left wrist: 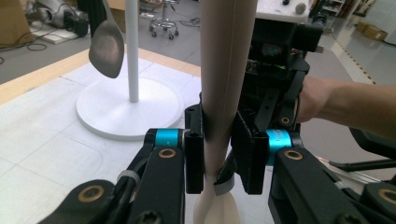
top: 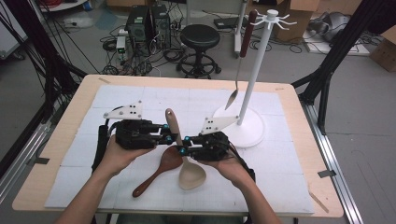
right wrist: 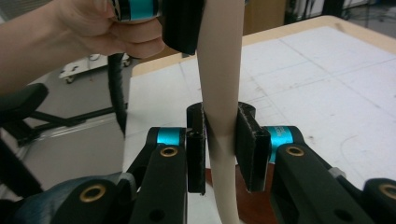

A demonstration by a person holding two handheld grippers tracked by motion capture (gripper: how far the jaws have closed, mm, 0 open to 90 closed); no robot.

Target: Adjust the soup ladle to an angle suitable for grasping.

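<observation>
A pale wooden spoon is held above the table, handle pointing away and bowl toward the person. My left gripper comes in from the left and is shut on the upper handle. My right gripper comes in from the right and is shut on the same handle a little lower, nearer the bowl. In the right gripper view the pads press on both sides of the handle. The two grippers face each other, almost touching.
A dark brown wooden spoon lies on the white mat under the grippers. A white hook stand rises at the back right on a round base. A metal spoon with a brown handle hangs from it.
</observation>
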